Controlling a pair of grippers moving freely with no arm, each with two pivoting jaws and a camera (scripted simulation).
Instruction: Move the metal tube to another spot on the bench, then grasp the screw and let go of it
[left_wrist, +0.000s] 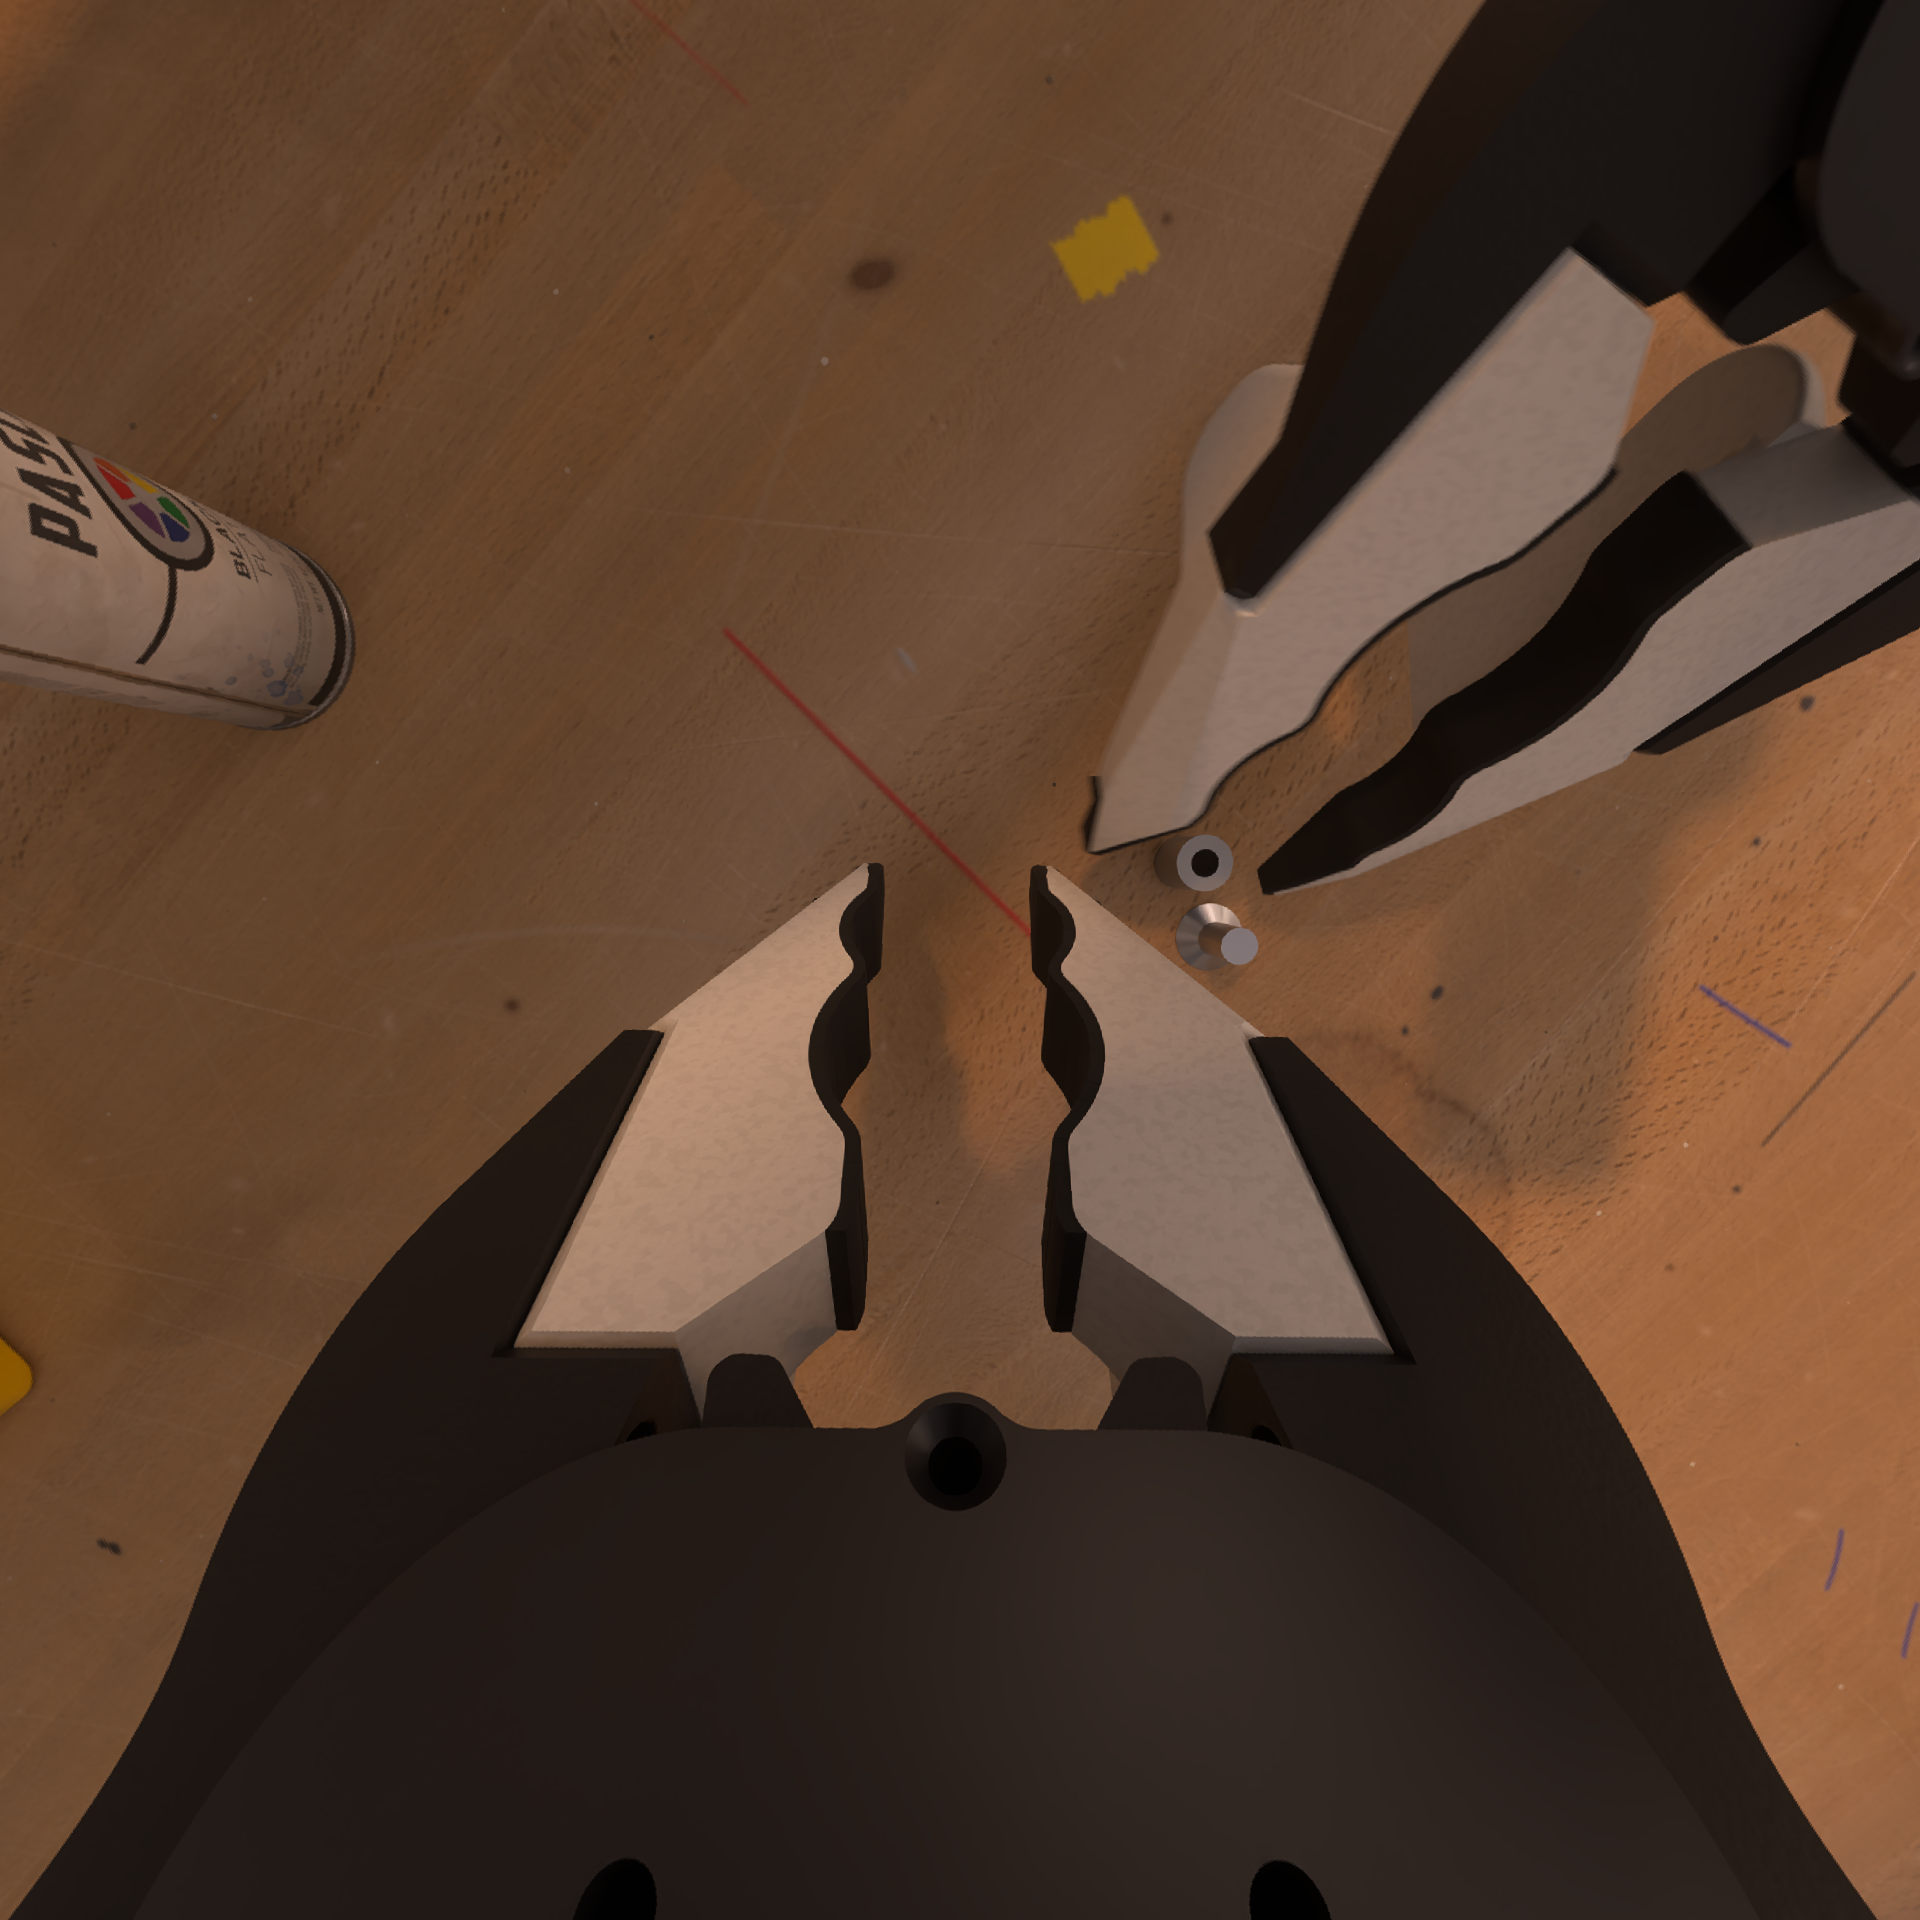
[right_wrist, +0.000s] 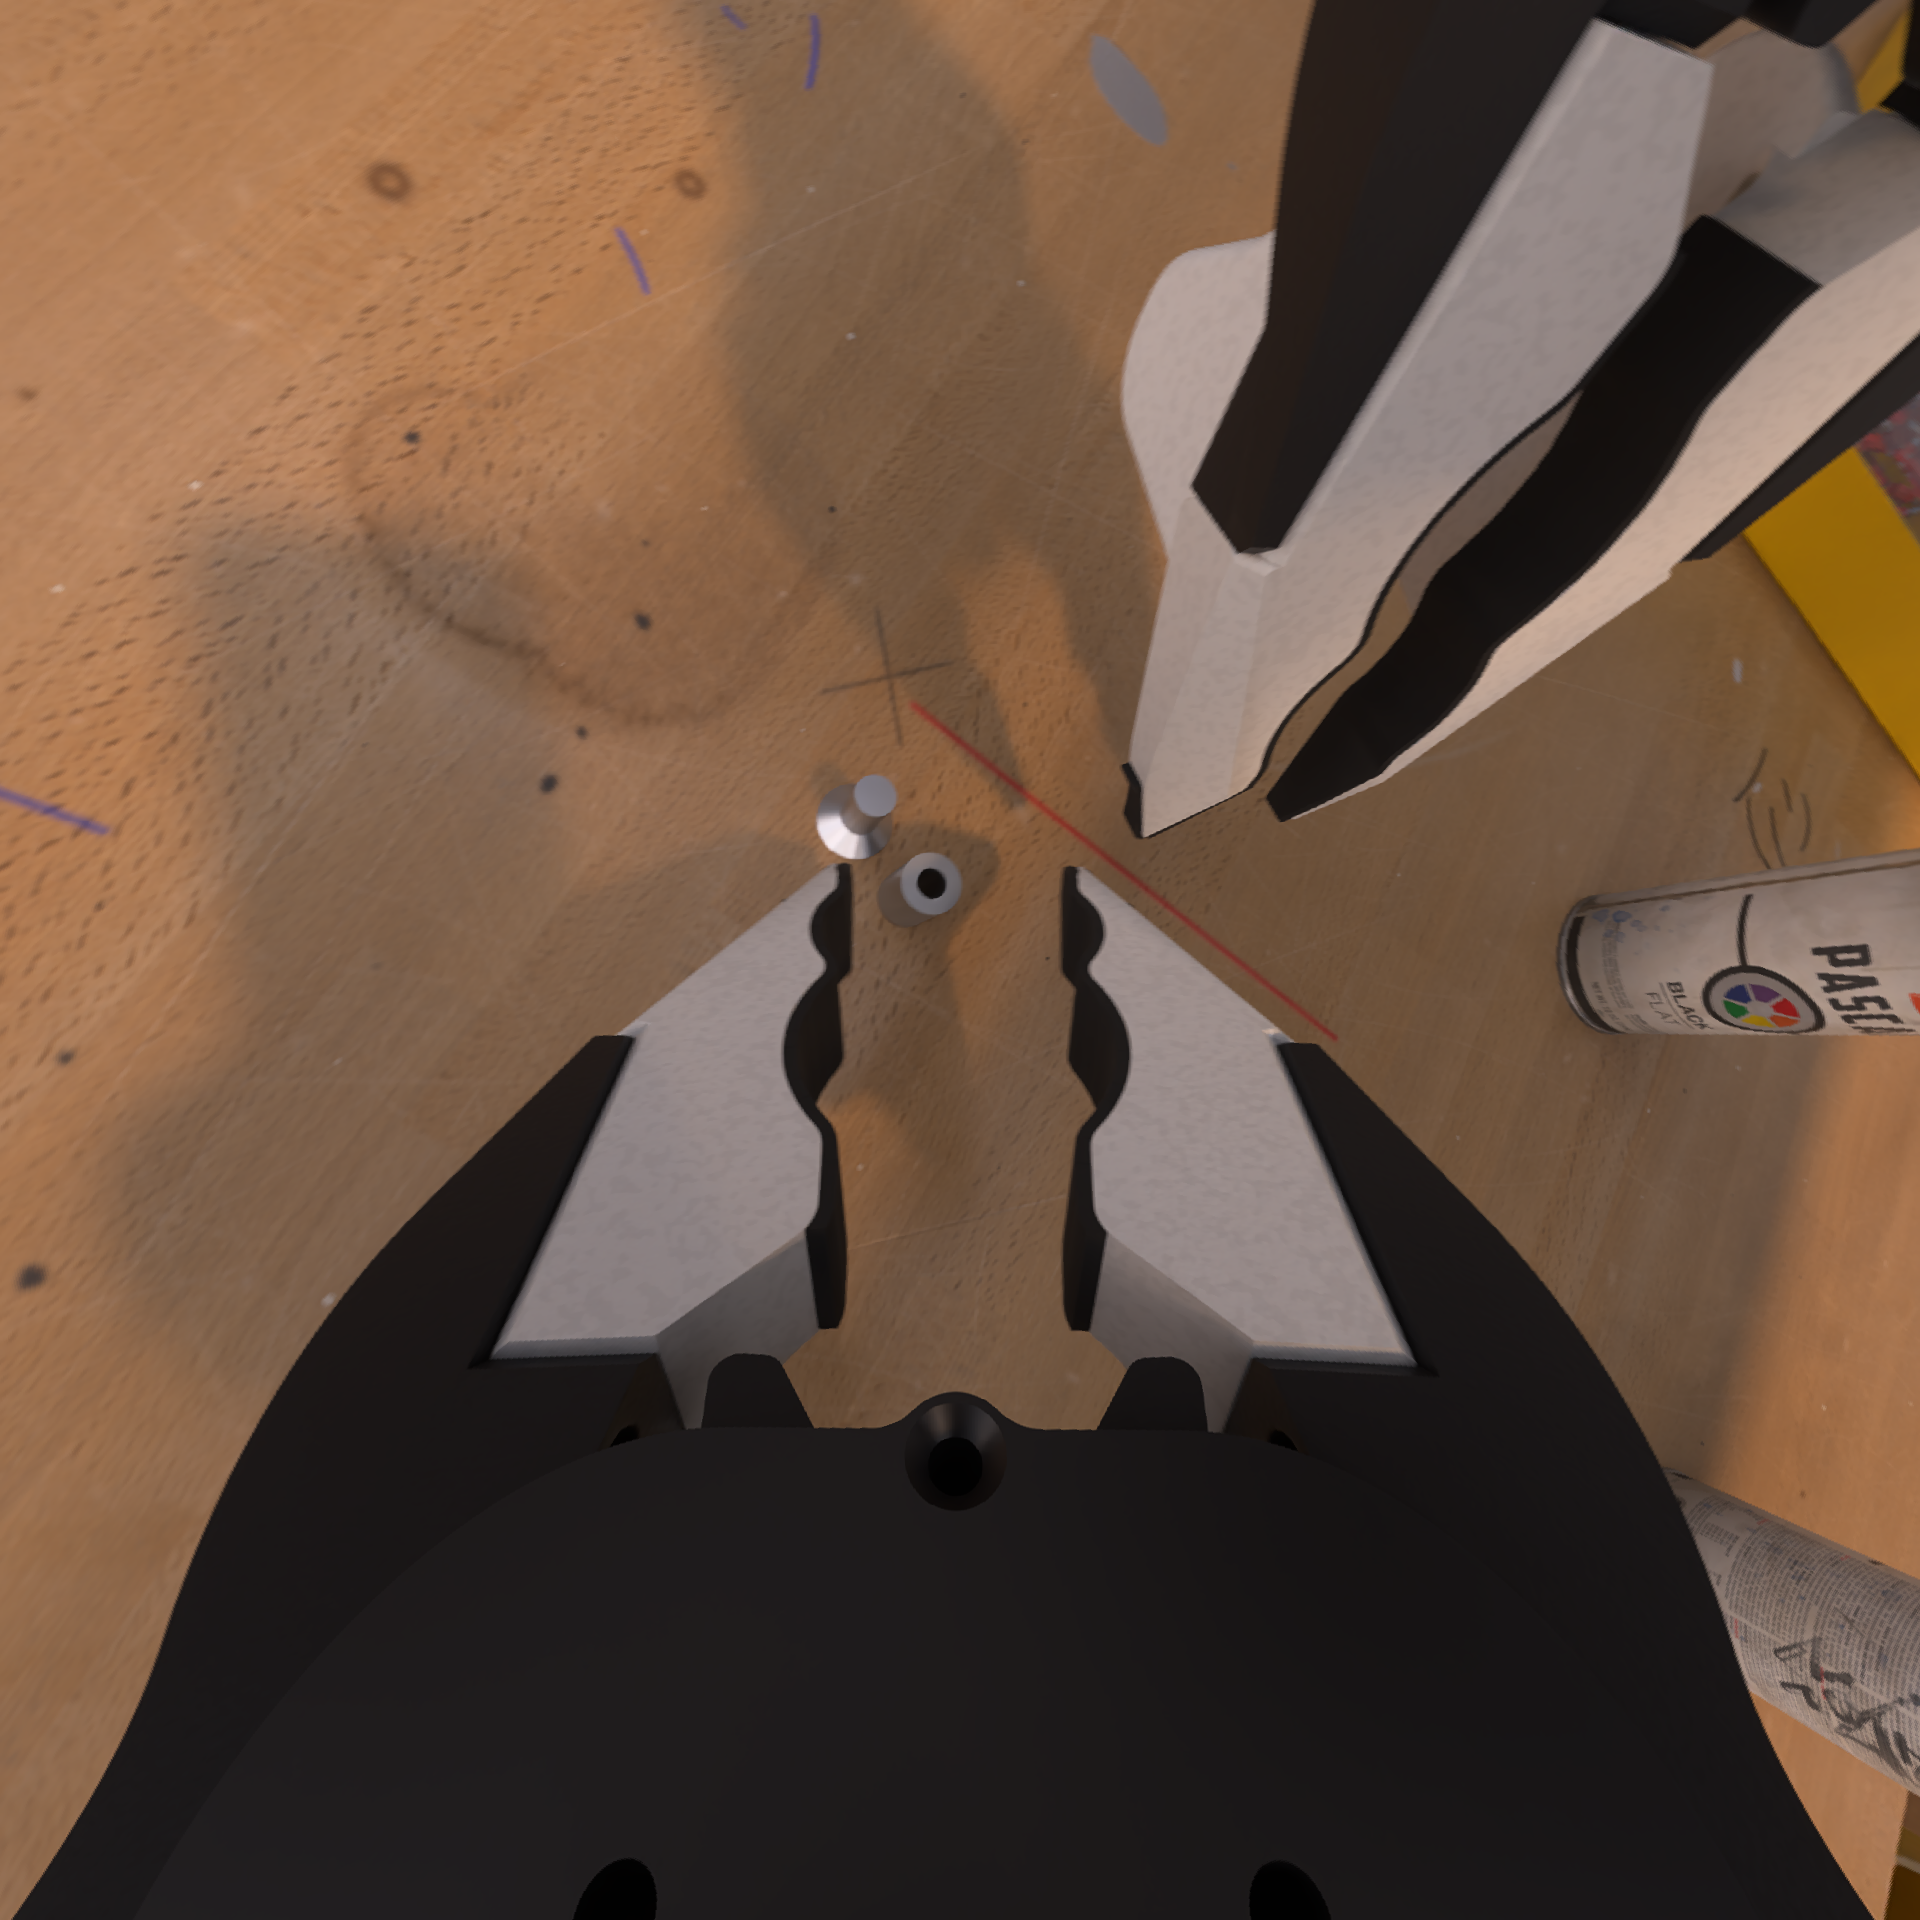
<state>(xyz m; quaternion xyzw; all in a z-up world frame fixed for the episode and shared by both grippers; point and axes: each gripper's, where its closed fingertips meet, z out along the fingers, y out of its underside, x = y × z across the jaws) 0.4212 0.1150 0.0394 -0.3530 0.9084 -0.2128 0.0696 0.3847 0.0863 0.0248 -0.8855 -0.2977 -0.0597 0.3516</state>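
The metal tube (right_wrist: 928, 886) is a short grey sleeve standing on end on the wooden bench (right_wrist: 416, 520). It stands between my right gripper's (right_wrist: 956, 878) open fingertips, nearer the left one, with a gap on each side. The screw (right_wrist: 857, 816) stands head down just beyond and left of the tube. In the left wrist view the tube (left_wrist: 1203, 862) stands between the right gripper's (left_wrist: 1182, 857) tips, with the screw (left_wrist: 1216, 938) just below it. My left gripper (left_wrist: 956, 883) is open and empty, its right fingertip close to the screw. It also shows in the right wrist view (right_wrist: 1210, 816).
A white spray can (left_wrist: 187, 582) lies on its side at the left; the right wrist view shows it at the right (right_wrist: 1745, 945). A rolled newspaper (right_wrist: 1808, 1621) and a yellow box (right_wrist: 1839, 582) lie at the right. A yellow tape patch (left_wrist: 1107, 247) is on the bench.
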